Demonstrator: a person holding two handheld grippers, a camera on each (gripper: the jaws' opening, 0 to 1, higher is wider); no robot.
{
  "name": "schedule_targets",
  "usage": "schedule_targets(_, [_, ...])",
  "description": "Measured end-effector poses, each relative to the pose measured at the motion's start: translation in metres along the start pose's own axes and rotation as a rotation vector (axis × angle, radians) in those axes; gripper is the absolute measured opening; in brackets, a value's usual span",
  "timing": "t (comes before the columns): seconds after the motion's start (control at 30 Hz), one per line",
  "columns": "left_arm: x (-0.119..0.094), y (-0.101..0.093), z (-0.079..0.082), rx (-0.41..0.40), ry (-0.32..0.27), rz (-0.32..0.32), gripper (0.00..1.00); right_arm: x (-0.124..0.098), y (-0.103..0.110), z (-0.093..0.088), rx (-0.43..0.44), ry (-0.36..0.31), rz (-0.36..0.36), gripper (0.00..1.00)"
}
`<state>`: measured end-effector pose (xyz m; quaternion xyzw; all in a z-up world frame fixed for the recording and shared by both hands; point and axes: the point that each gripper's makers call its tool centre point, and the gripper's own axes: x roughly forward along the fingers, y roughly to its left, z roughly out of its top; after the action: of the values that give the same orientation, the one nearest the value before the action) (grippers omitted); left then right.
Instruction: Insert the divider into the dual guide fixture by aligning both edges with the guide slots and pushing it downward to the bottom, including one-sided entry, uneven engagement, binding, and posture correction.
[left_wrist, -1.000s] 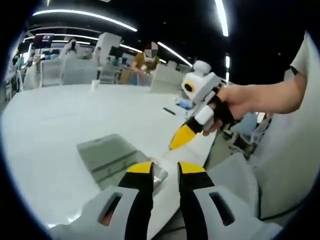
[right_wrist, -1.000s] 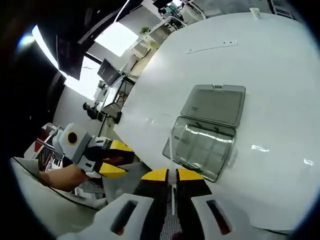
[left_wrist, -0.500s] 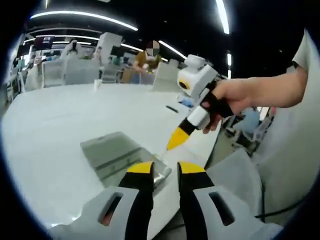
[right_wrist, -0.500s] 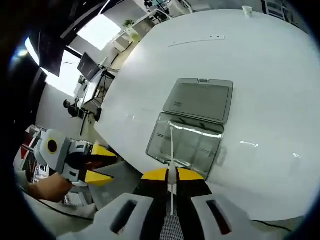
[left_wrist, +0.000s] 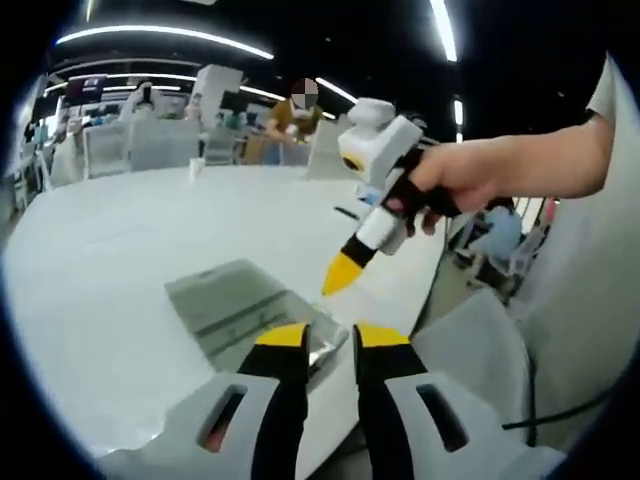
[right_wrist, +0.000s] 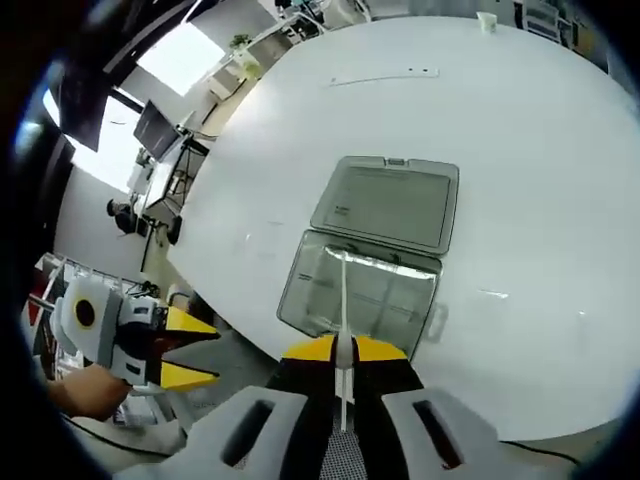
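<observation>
A clear plastic box, the guide fixture (right_wrist: 385, 300), lies on the white table (right_wrist: 540, 200) with its lid (right_wrist: 385, 200) folded open behind it. My right gripper (right_wrist: 343, 350) is shut on a thin clear divider (right_wrist: 342, 290), seen edge-on and hanging over the left half of the box. In the left gripper view the right gripper (left_wrist: 342, 275), held in a person's hand, points its yellow tips down above the box (left_wrist: 250, 305). My left gripper (left_wrist: 331, 336) stands open near the table's edge, with nothing between its jaws. It also appears as the left gripper (right_wrist: 175, 348) beyond the table edge.
A thin white strip (right_wrist: 385, 75) and a small cup (right_wrist: 487, 18) lie at the table's far side. The table edge (left_wrist: 385, 340) runs just past the box's near end. Chairs and people stand in the background.
My right gripper has carried the divider from the table edge in over the box, its lower edge now above the box's interior. The left gripper has hardly moved.
</observation>
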<state>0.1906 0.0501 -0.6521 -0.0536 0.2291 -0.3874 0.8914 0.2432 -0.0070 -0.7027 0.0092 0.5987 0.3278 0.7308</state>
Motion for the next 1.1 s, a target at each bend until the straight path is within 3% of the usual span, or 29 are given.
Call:
schedule_targets(0.07, [0.000,0.000,0.000,-0.001,0.000,-0.001,0.14,0.000,-0.005,0.002,-0.027,-0.005,-0.027,0.00])
schedule_targets(0.17, [0.000,0.000,-0.001,0.000,0.002,-0.003,0.14,-0.001,-0.008,-0.006,0.038,0.049,-0.050,0.00])
schedule_targets(0.3, [0.000,0.001,0.000,-0.001,0.001,-0.007,0.14,0.001,-0.006,-0.001,0.045,0.030,-0.033,0.00])
schedule_targets(0.5, [0.001,0.003,-0.001,-0.002,0.001,-0.011,0.14,0.004,-0.013,-0.005,0.058,0.049,-0.083,0.00])
schedule_targets(0.67, [0.002,0.004,-0.001,-0.006,0.001,-0.014,0.13,0.005,-0.008,-0.006,0.099,0.064,-0.066,0.00])
schedule_targets(1.1, [0.002,0.006,-0.001,0.007,0.008,-0.009,0.13,0.010,-0.007,-0.004,0.158,0.112,-0.105,0.00])
